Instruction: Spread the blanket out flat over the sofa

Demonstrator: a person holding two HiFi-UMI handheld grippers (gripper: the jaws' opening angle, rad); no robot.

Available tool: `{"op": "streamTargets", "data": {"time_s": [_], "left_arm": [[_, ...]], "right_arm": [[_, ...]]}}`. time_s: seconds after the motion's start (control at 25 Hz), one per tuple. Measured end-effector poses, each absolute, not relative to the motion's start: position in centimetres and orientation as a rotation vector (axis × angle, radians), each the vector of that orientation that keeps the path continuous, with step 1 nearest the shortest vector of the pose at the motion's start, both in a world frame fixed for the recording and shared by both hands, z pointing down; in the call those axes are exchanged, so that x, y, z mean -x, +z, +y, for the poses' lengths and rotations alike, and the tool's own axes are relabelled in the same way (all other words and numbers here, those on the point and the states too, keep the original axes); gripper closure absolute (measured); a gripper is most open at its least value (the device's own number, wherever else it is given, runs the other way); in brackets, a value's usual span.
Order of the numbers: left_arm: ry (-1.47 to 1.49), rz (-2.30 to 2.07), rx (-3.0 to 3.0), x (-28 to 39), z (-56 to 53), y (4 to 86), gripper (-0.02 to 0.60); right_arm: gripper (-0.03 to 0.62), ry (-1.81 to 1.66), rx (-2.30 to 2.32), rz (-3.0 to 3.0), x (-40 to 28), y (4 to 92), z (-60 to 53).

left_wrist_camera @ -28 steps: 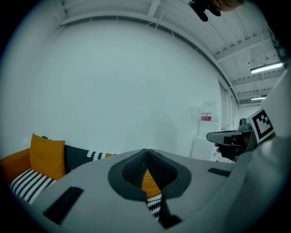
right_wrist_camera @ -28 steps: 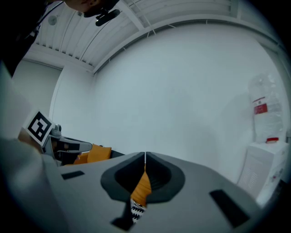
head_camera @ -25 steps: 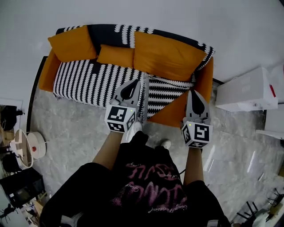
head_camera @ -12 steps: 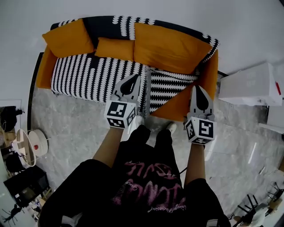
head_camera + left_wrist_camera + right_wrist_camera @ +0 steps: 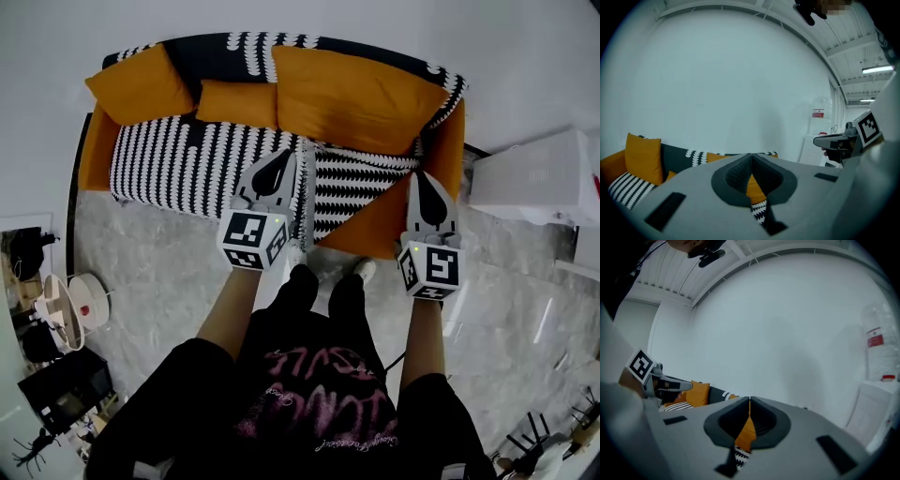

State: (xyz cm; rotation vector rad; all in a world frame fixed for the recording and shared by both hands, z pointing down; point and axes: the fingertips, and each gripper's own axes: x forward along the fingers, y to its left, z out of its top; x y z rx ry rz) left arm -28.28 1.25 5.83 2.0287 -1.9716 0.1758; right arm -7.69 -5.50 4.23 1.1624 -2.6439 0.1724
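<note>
Where the blanket [image 5: 178,164] ends, the sofa [image 5: 94,150] shows its orange seat [image 5: 375,230].

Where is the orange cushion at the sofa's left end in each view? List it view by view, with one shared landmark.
Head view: the cushion is at upper left, on the sofa's left end.
Left gripper view: it stands upright at lower left.
Right gripper view: it is small, at lower left of centre.
Shared landmark: the black-and-white blanket lying right beside it.
</note>
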Motion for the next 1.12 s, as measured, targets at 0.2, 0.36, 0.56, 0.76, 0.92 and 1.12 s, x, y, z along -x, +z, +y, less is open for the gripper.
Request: {"op": "streamTargets", "data": {"time_s": [0.2,0.36,0.56,0.76,0.92,1.12], "left_arm": [[0.186,-1.972,-2.015,28.1,-0.4,7.3,0.572],[0.199,-1.962,-1.991,28.0,-0.9,9.1,0.572],[0.221,-1.949,-1.97,28.0,-1.2,11.1,0.572],[0.244,-1.931,-1.947,27.8,-0.8,13.0,0.572],[0.257,-1.928,-1.925,28.0,-1.1,14.6,0.572],[0.26,-1.926,-1.904,28.2,-1.4,16.1,0.572]], "right_arm": [[0.572,0.192,-1.16,-2.643,7.7,5.8,-6.9],[0.572,0.242,-1.161,-2.635,7.8,7.6,-7.0],[0.572,0.294,-1.162,-2.632,7.9,9.5,-7.1],[0.572,0.329,-1.157,-2.623,8.0,11.2,-7.0],[0.572,0.352,-1.154,-2.615,8.3,12.8,-7.3],[0.572,0.392,-1.141,-2.61,8.5,14.6,-7.5]]}}
